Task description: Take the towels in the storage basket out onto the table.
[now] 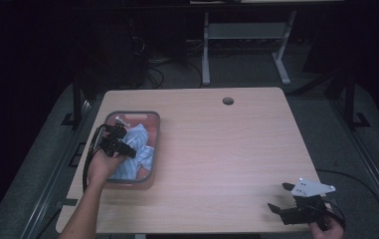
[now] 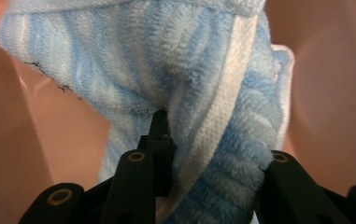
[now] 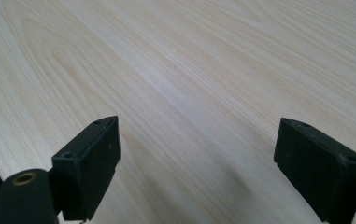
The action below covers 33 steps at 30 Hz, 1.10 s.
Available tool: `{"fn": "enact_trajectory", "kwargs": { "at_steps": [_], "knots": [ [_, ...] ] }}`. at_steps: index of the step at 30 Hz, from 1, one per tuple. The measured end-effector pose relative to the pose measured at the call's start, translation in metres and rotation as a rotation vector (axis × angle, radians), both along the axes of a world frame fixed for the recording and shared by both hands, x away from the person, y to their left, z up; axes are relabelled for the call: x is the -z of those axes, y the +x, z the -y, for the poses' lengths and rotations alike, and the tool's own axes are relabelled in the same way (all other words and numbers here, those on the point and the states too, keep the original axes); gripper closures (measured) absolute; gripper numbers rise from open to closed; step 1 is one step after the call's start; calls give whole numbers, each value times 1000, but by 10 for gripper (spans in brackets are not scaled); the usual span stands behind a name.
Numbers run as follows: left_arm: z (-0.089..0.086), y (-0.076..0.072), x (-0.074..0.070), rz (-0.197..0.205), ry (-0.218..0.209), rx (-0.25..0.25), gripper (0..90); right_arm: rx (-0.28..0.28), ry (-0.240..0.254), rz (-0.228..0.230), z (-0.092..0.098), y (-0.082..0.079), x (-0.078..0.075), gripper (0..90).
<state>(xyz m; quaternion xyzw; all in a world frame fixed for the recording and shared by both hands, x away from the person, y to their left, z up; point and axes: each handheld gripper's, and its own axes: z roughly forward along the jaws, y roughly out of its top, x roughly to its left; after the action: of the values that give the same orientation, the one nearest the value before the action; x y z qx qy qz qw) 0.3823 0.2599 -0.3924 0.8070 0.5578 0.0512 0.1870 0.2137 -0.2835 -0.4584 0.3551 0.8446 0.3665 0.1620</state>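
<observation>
Left gripper (image 1: 127, 149): reaches into pink basket (image 1: 156, 130), clenched on blue striped towel (image 2: 203, 93).
Towel: bunched; long axis unclear.
Right gripper (image 1: 280, 197): jaws apart, over table (image 1: 227, 144).

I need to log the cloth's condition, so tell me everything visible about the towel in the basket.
The towel is terry cloth, striped light blue and white, with a white hemmed edge. It lies crumpled and bunched inside the pink basket at the table's left side. The left gripper is shut on a thick fold of it, pinching the fabric between its black jaws.
</observation>
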Motion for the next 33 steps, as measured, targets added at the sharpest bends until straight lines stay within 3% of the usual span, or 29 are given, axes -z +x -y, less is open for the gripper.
{"fn": "enact_trajectory", "kwargs": {
  "at_steps": [2, 9, 10, 18, 30, 33],
  "knots": [
    [-7, -5, -7, 36, -54, -9, 678, -6, 1, 2, -1, 0, 0, 138],
    [-15, -19, -15, 82, -119, -11, 678, -7, 0, 2, -2, -1, -1, 138],
    [-21, -23, -22, 110, -156, -20, 678, -3, 0, 1, -1, -2, -1, 138],
    [-31, -33, -39, 178, -248, -37, 674, 12, 6, 11, 2, -3, -3, 138],
    [-32, -45, -56, 271, -299, -27, 671, 19, 9, 15, 4, -3, -4, 138],
    [-33, -46, -58, 276, -323, -32, 671, 22, 12, 23, 6, -3, -5, 138]
  ]
}}
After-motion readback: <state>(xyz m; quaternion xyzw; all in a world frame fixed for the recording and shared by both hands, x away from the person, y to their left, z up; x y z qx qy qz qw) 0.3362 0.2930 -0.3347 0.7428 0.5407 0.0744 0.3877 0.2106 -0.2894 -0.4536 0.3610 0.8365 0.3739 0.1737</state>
